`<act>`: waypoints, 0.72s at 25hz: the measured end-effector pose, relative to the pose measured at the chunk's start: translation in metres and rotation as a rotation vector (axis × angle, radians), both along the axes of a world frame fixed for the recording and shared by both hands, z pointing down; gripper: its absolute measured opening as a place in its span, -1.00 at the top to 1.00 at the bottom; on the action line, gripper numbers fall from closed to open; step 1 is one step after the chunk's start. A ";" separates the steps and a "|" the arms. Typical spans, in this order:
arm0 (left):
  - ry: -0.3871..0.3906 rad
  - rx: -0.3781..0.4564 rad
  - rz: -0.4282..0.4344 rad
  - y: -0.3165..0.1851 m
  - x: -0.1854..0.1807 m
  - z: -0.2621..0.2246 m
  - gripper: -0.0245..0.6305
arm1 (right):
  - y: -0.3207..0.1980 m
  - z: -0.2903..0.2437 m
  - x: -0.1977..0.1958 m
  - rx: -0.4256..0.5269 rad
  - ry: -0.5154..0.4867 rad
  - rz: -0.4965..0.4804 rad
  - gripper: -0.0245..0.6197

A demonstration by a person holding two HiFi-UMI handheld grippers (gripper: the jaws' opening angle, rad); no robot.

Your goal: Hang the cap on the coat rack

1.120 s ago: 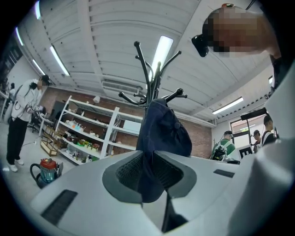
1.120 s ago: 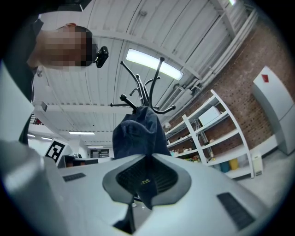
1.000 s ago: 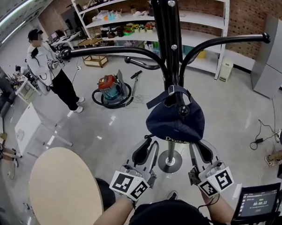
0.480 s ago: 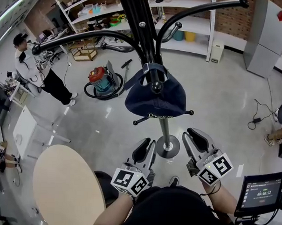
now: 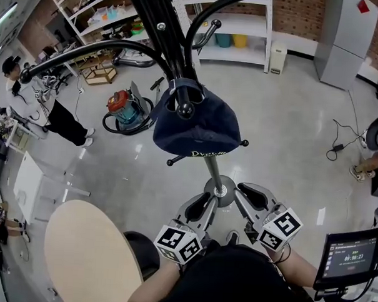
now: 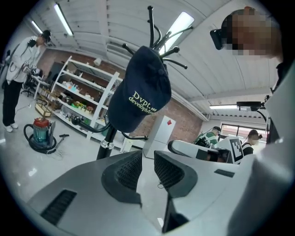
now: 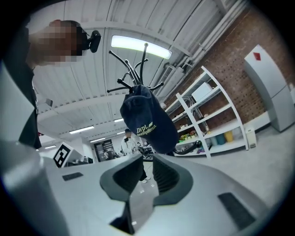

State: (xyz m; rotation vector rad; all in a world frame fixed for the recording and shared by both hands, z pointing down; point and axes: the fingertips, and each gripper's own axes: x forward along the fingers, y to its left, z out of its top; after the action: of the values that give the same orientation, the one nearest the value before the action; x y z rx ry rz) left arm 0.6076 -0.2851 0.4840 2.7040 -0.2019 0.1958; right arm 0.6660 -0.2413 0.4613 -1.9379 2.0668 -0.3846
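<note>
Navy cap (image 5: pixel 199 126) hangs on a peg (image 5: pixel 184 107) of the black coat rack (image 5: pixel 156 20), so the hanging step reads as done. Left gripper (image 6: pixel 147 161) and right gripper (image 7: pixel 147 162) sit below it, touching nothing, jaws narrowly apart with nothing between them; next move likely needs only a retreat that avoids brushing the cap.

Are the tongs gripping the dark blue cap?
No, the dark blue fabric cap hangs on the black metal coat rack, clear of left tongs and right tongs.

The cap (image 5: pixel 199 126) is matt navy cloth, the coat rack (image 5: pixel 158 28) glossy black metal, the floor (image 5: pixel 290 120) shiny.
</note>
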 end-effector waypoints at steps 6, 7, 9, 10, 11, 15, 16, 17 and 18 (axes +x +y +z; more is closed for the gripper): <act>-0.007 -0.008 0.052 0.008 0.005 0.003 0.71 | -0.011 0.007 -0.019 -0.035 0.016 -0.024 0.72; -0.005 -0.007 0.051 0.006 0.004 0.003 0.71 | -0.013 0.007 -0.022 -0.038 0.024 -0.028 0.72; -0.004 -0.005 0.044 0.004 0.003 0.002 0.71 | -0.015 0.006 -0.025 -0.042 0.037 -0.034 0.72; -0.003 -0.004 0.040 0.004 0.003 0.002 0.71 | -0.015 0.006 -0.026 -0.043 0.040 -0.036 0.72; -0.002 -0.001 0.038 0.004 0.003 0.002 0.71 | -0.014 0.006 -0.025 -0.045 0.040 -0.036 0.72; 0.010 0.018 0.037 0.007 0.001 0.000 0.71 | -0.012 0.010 -0.027 -0.055 0.046 -0.039 0.72; 0.013 0.019 0.039 0.008 0.001 0.000 0.71 | -0.013 0.010 -0.027 -0.059 0.051 -0.041 0.72; 0.014 0.017 0.039 0.008 0.000 0.000 0.71 | -0.013 0.010 -0.028 -0.063 0.056 -0.043 0.72; 0.014 0.014 0.038 0.009 0.000 0.001 0.71 | -0.014 0.011 -0.028 -0.067 0.058 -0.046 0.72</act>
State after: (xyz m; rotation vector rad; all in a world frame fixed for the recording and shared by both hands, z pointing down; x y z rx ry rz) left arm 0.6074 -0.2764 0.4848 2.7239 -0.1481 0.1868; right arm 0.6375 -0.2552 0.4726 -1.9639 2.1648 -0.4177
